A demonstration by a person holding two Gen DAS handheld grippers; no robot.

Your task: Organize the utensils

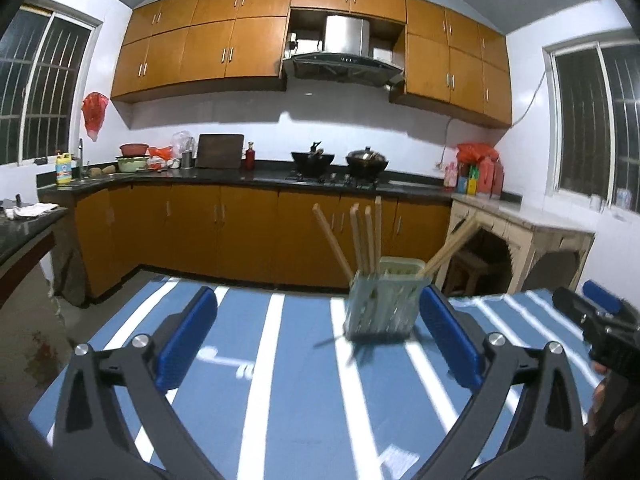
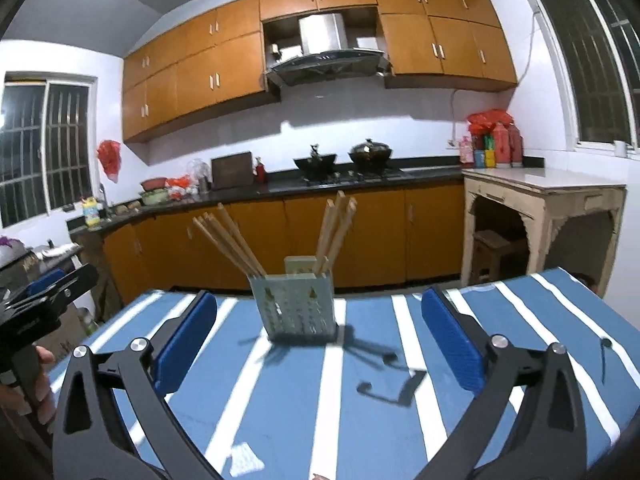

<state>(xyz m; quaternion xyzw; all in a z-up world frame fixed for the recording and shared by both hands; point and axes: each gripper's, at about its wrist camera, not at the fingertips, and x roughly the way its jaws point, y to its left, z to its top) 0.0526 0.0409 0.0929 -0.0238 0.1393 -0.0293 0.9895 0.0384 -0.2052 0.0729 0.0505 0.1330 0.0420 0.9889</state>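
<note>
A pale green slotted utensil holder (image 1: 382, 302) stands upright on the blue and white striped tablecloth (image 1: 280, 380). Several wooden chopsticks (image 1: 362, 236) stick up out of it, leaning to both sides. My left gripper (image 1: 318, 320) is open and empty, a short way in front of the holder. In the right wrist view the holder (image 2: 298, 306) with its chopsticks (image 2: 232, 240) stands ahead. My right gripper (image 2: 318, 322) is open and empty, a short way back from it. The right gripper also shows at the right edge of the left wrist view (image 1: 600, 316), and the left gripper at the left edge of the right wrist view (image 2: 48, 292).
The table's far edge (image 2: 360, 294) lies just behind the holder. Beyond it are orange kitchen cabinets (image 1: 240, 232), a dark counter with woks (image 1: 340, 160) and a beige side table (image 2: 540, 200) with a stool under it at the right.
</note>
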